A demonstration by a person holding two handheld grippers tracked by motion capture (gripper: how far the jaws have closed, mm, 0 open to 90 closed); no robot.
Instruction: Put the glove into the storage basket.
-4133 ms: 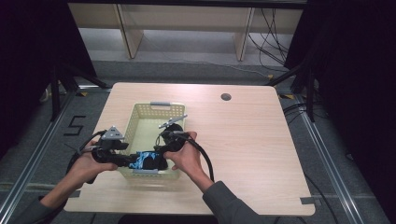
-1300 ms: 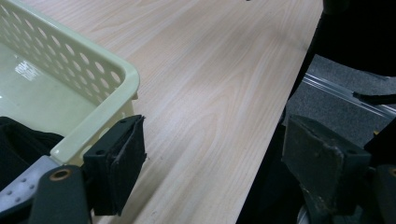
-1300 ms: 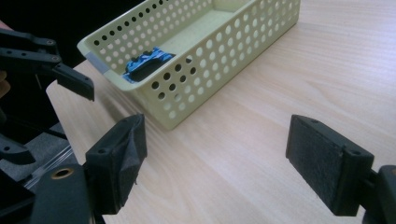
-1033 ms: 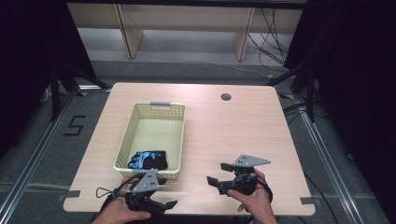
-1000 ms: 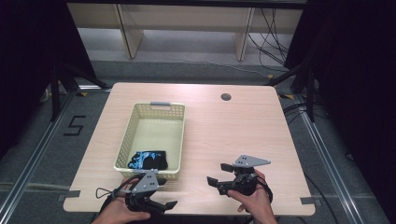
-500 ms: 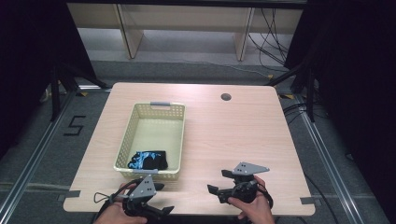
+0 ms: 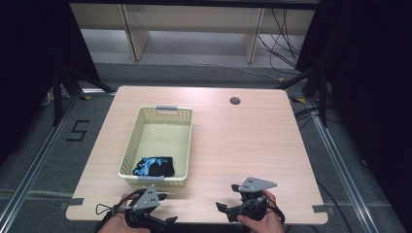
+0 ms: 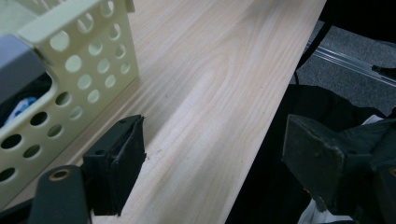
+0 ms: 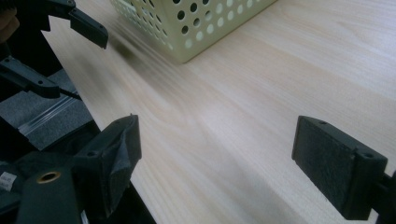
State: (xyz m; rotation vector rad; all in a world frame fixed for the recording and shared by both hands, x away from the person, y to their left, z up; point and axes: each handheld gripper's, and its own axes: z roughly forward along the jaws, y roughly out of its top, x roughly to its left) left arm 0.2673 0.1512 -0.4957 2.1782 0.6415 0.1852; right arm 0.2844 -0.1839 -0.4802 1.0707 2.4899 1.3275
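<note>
Wooden table (image 7: pixel 243 145) spread ahead of both grippers, pale grain running under the jaws in each gripper view. Round dark hole (image 7: pixel 235 101) far ahead of the right gripper, near the table's far edge.

Cream perforated basket (image 7: pixel 130 150) standing just ahead of the left gripper, well off to the left and ahead of the right one; grey handle clip (image 7: pixel 166 108) on its far rim. Near wall of the basket close beside the left jaw in the left gripper view (image 8: pixel 70 70), a corner of it across the table from the right gripper's jaws in the right gripper view (image 9: pixel 201 23).

Left gripper (image 7: pixel 163 208) held low at the table's near edge, just short of the basket's near wall. Jaws released and spread wide, bare wood and the table's edge between them, nothing gripped.

Right gripper (image 7: pixel 228 196) held at the near edge too, to the right of the left one and well apart from it, jaws pointing left across the table toward it. Jaws just been opening, now spread wide over bare wood, nothing between the pads (image 9: pixel 327 163).

Dark cloth with blue-and-white print (image 7: pixel 155 166) lying inside the basket at its near end, just beyond the left gripper, behind the basket wall, touched by neither gripper.
</note>
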